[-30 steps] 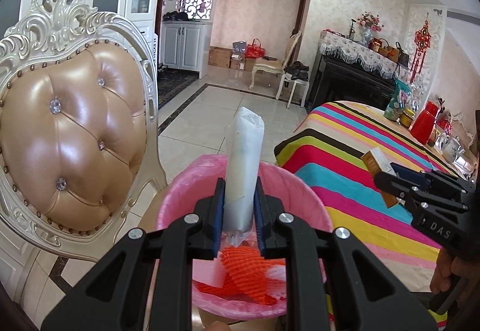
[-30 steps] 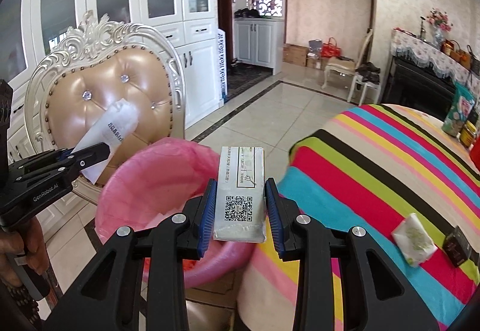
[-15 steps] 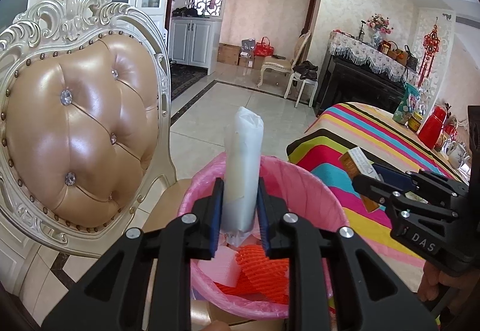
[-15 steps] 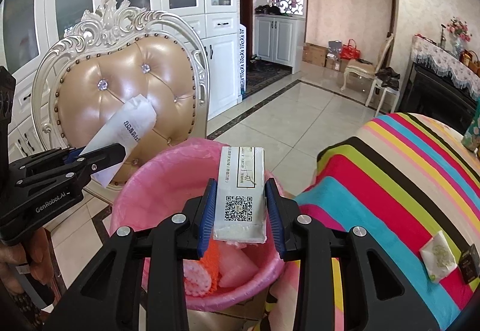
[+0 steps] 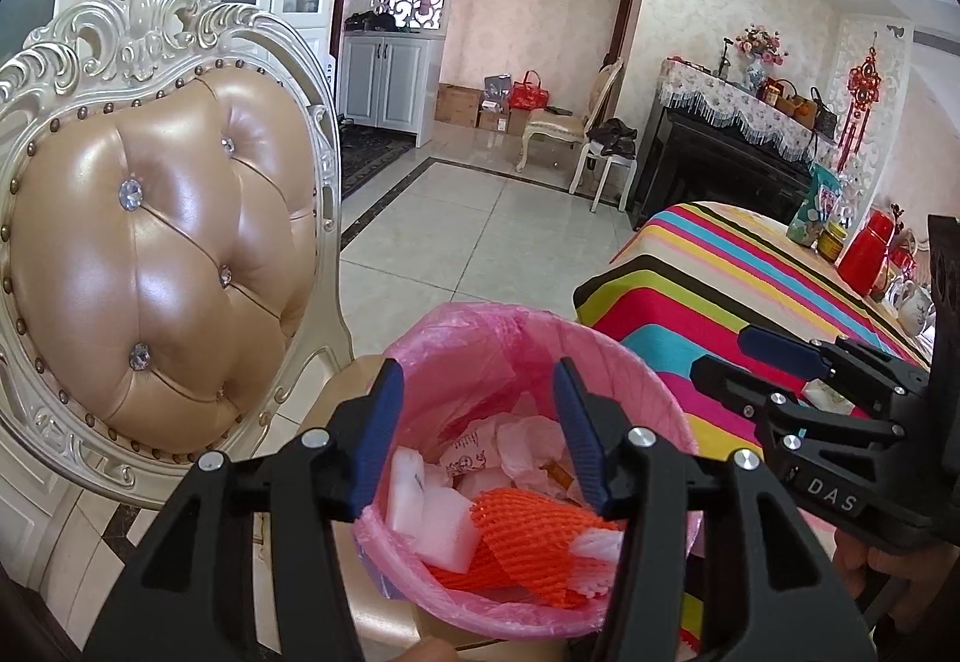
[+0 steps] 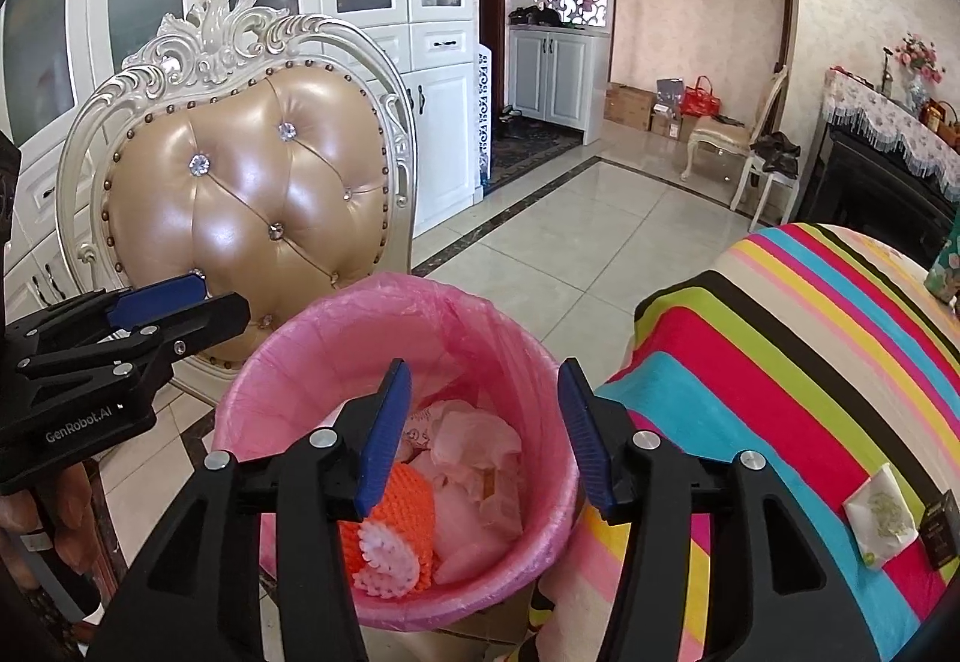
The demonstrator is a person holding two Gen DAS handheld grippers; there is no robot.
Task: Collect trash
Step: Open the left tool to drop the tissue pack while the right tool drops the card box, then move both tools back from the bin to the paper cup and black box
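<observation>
A pink-lined trash bin (image 5: 630, 362) (image 6: 288, 344) stands right below both grippers. It holds an orange foam net (image 5: 540, 536) (image 6: 402, 512), white packets (image 5: 432, 518) and crumpled paper (image 6: 474, 440). My left gripper (image 5: 475, 380) (image 6: 222, 296) hangs over the bin with its jaws opening and nothing between them. Beside it, my right gripper (image 6: 483, 380) (image 5: 720, 356) is also over the bin, jaws opening, empty. On the striped table (image 6: 780, 362) lie a white packet (image 6: 882, 518) and a small dark box (image 6: 939, 527).
An ornate chair with a tan tufted back (image 5: 156, 254) (image 6: 252, 218) stands close behind the bin on the left. The striped table (image 5: 720, 266) borders the bin on the right and carries a red flask (image 5: 867, 254) and jars at its far end. Tiled floor lies beyond.
Both grippers have opened. The white tube-shaped packet is gone from the left jaws and the white box with the QR code from the right jaws; more white pieces lie in the bin.
</observation>
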